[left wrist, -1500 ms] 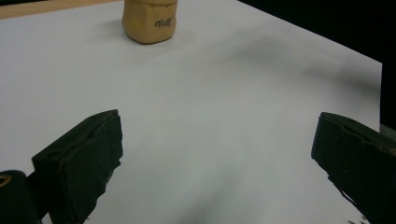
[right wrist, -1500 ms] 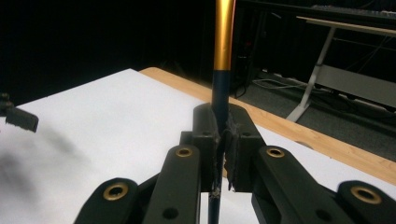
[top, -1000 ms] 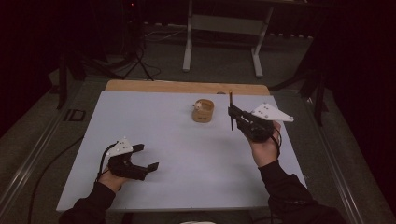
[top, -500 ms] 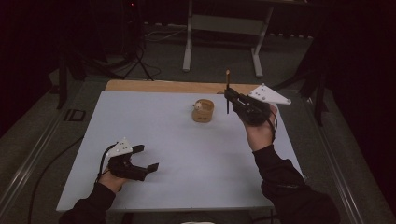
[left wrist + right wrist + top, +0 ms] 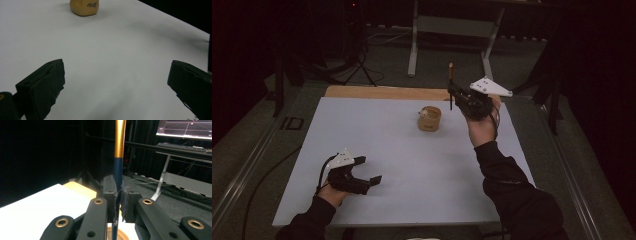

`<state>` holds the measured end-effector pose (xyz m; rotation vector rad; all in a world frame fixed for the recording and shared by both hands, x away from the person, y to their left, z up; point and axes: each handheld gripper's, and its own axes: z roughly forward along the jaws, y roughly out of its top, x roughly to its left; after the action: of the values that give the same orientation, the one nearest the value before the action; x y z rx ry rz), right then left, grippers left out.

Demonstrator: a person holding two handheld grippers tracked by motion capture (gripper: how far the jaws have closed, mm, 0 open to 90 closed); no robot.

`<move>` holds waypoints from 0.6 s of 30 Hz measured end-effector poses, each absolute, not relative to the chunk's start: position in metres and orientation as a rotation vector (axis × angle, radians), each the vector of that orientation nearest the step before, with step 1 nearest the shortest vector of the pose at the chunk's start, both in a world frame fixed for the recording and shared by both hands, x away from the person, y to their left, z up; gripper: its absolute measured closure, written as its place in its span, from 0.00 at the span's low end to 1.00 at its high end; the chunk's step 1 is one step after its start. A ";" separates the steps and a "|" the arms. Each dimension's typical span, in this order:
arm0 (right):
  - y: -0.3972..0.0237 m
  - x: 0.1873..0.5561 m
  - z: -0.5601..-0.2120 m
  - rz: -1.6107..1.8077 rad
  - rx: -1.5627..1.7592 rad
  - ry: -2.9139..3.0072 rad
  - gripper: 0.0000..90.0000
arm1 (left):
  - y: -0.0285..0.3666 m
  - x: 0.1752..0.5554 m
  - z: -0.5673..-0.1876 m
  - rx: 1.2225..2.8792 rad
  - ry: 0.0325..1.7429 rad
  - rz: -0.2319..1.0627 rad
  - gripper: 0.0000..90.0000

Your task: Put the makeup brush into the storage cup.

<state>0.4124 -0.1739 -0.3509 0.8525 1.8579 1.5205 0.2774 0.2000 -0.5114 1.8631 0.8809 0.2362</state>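
High view: right gripper has come up and moved toward the far edge vs a sec ago, jaws clamped tight on a pen w/ dark barrel and gold upper part, held upright. It now hangs above and just right of the small tan cup mid-table, pen's lower tip lifted clear of the white table. Right gripper view agrees: pen pinched btwn the pads, cup rim showing below. Left gripper hasn't budged, resting near the front-left corner, jaws wide apart, nothing btwn them. My guess: pen's being lined up over the cup for a drop-in; needs to stay vertical and shift left a bit.
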 end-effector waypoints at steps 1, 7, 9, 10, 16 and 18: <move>-0.173 0.415 -0.351 1.516 0.855 1.860 0.93 | 0.200 0.278 -0.511 1.868 0.887 0.229 0.02; -0.169 0.428 -0.350 1.503 0.871 1.851 0.93 | 0.199 0.276 -0.510 1.864 0.895 0.211 0.00; -0.167 0.433 -0.350 1.500 0.874 1.849 0.93 | 0.198 0.275 -0.509 1.871 0.894 0.220 0.00; -0.166 0.435 -0.349 1.496 0.878 1.846 0.93 | 0.198 0.275 -0.509 1.873 0.893 0.226 0.00; -0.163 0.449 -0.350 1.491 0.909 1.835 0.93 | 0.197 0.274 -0.509 1.896 0.895 0.231 0.00; -0.161 0.453 -0.351 1.491 0.914 1.830 0.93 | 0.198 0.274 -0.508 1.889 0.893 0.222 0.00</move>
<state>0.4526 -0.1613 -0.3509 0.9144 1.8299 1.4913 0.2743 0.1979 -0.5084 1.8891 0.8928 0.2225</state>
